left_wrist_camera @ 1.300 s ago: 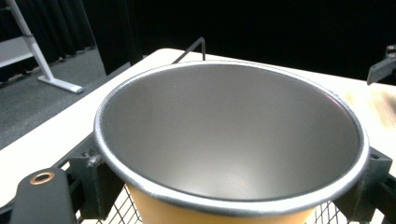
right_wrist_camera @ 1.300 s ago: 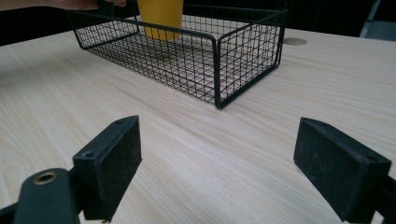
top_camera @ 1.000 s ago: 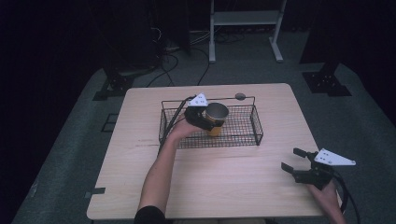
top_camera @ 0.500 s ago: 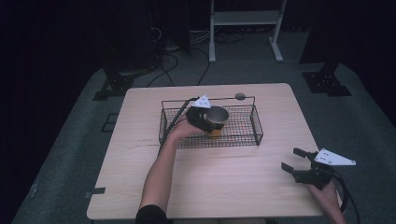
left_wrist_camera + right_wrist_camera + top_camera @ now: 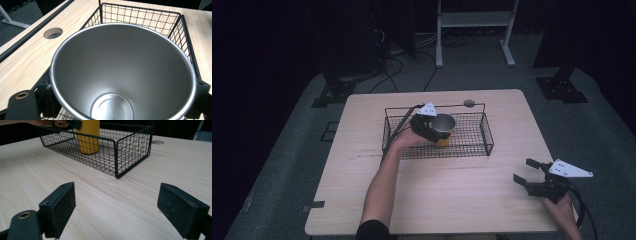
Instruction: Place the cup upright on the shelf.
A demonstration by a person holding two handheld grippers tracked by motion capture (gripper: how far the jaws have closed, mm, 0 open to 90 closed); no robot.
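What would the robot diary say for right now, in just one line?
left gripper: shut on cup | cup: upright inside basket | right gripper: open, empty, near table edge

**Yellow cup upright in wire basket**

A yellow cup [image 5: 443, 131] with a bare steel inside stands upright, mouth open and empty, in the left half of a black wire basket [image 5: 472, 137] on the light wooden worktop [image 5: 452, 180].

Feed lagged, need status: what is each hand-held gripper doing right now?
Left hand-held gripper: shut on the yellow cup in the wire basket.
Right hand-held gripper: open, empty.
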